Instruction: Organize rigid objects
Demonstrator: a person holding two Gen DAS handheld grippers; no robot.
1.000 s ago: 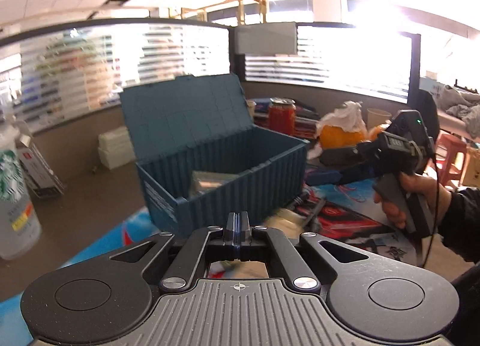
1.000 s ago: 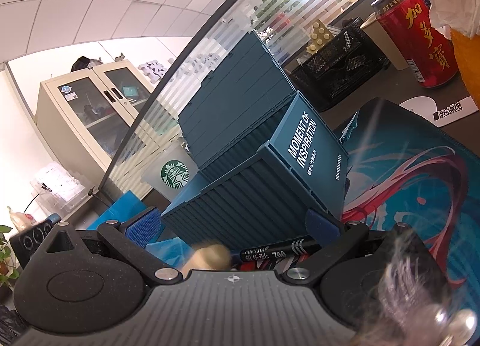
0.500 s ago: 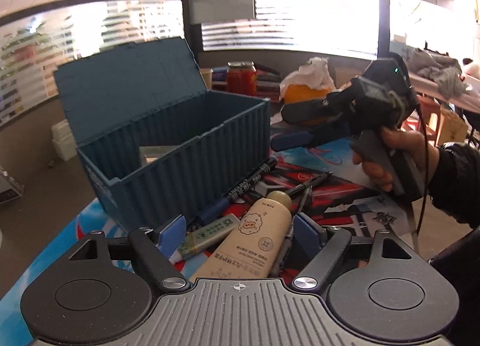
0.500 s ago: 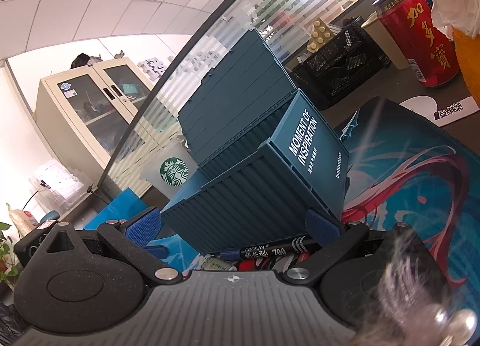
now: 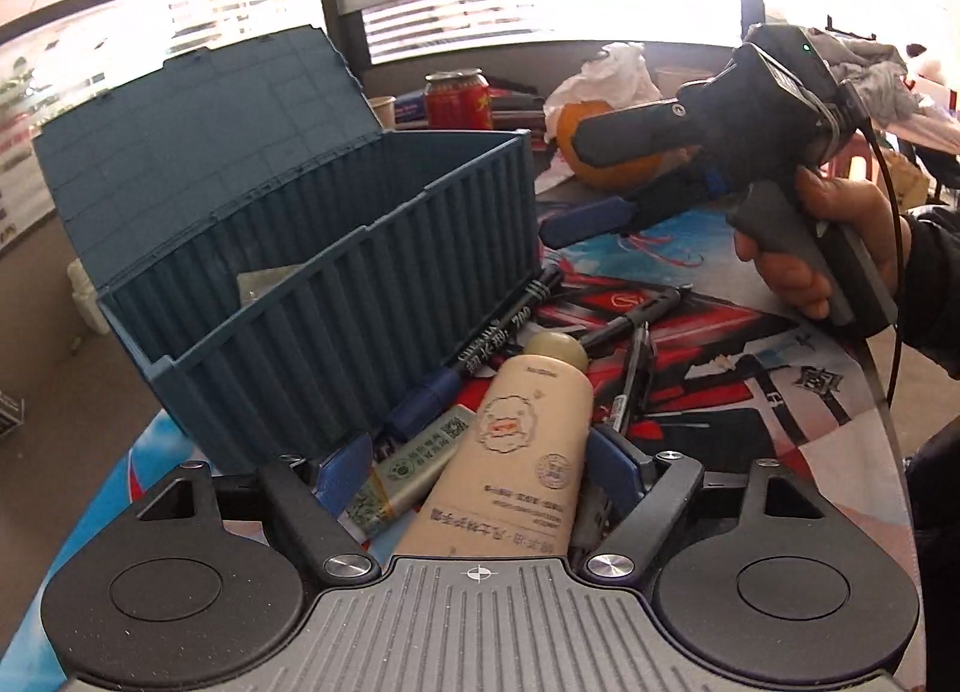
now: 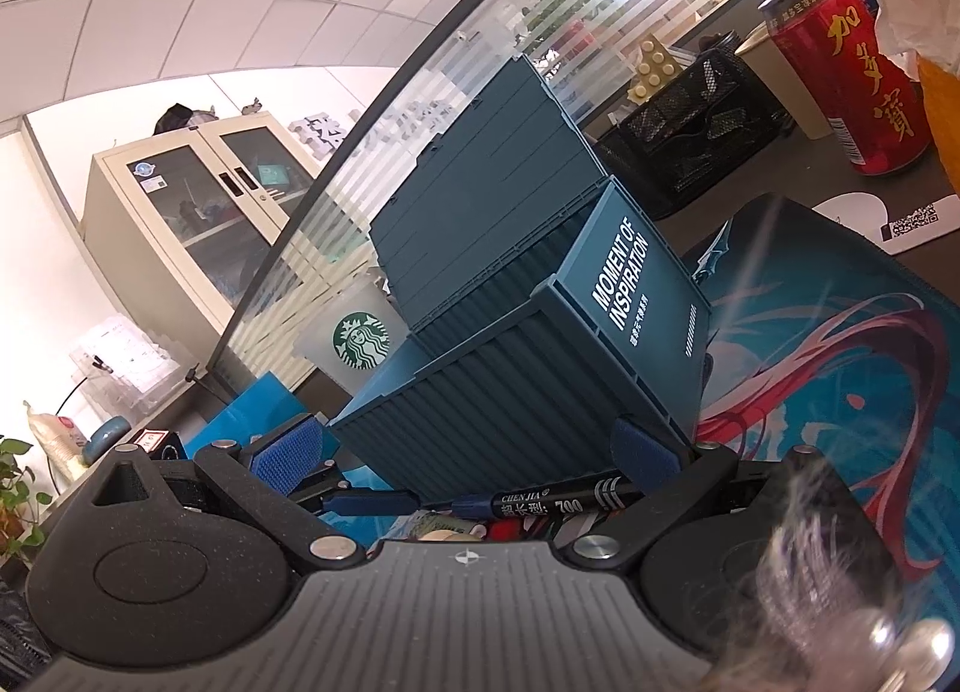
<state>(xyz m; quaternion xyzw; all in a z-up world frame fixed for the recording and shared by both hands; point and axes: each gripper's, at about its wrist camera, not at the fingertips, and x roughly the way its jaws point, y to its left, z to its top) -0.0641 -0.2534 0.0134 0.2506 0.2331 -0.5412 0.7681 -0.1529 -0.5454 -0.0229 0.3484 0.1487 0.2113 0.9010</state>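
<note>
On the printed desk mat [image 5: 750, 410], your blue container box [image 5: 336, 296] stands lid-up with one pale item inside; most is still outside, I judge. Just beside its front wall lie the cream bottle [image 5: 522, 452], a black marker [image 5: 498, 338], a small green tube [image 5: 414, 467] and thin pens [image 5: 630, 386]. Your left gripper [image 5: 477, 461], jaws just opened, straddles the bottle and tube without pinching. Your right gripper [image 6: 468, 452] hangs spread and empty.
</note>
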